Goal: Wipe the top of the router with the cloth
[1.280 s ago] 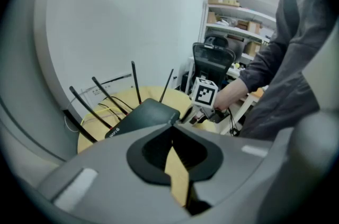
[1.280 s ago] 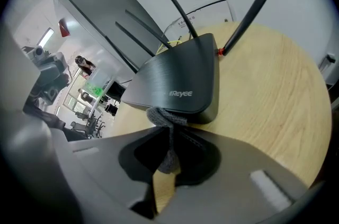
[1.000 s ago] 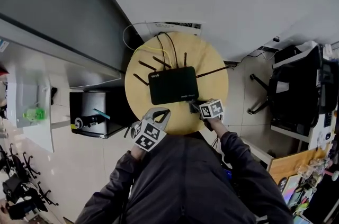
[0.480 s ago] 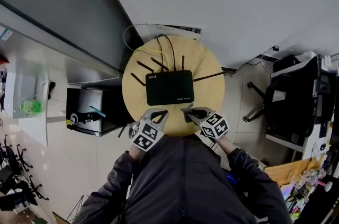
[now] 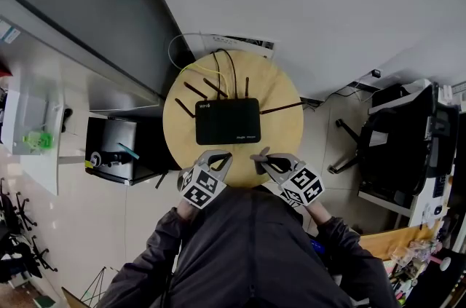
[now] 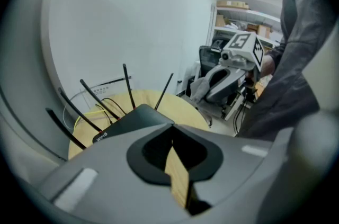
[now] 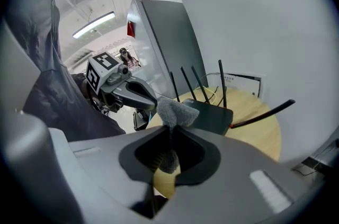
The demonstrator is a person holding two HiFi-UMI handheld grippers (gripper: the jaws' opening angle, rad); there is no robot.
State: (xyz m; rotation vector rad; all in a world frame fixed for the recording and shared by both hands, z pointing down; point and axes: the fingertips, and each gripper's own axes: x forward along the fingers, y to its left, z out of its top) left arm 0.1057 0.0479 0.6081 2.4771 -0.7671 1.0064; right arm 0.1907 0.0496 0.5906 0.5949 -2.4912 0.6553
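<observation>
A black router [image 5: 227, 121] with several thin antennas lies on the round wooden table [image 5: 285, 100]. In the right gripper view the router [image 7: 210, 114] sits past the jaws. My right gripper [image 5: 261, 157] hovers at the table's near edge, just in front of the router, shut on a grey cloth [image 7: 177, 110] that bunches out above the jaws [image 7: 170, 135]. My left gripper [image 5: 218, 158] is beside it at the near edge, shut with nothing in it [image 6: 170, 143]. The router's near corner [image 6: 132, 119] shows just beyond its jaws.
Yellow and black cables [image 5: 211, 66] run from the router's back toward a wall plate [image 5: 240, 42]. A black office chair [image 5: 397, 143] stands to the right. A dark box with tools [image 5: 116, 154] sits on the floor to the left, beside a grey cabinet [image 5: 87, 30].
My right gripper has drawn back from the router's front right corner to the table's near edge, still holding the cloth. The left gripper has stayed in place.
</observation>
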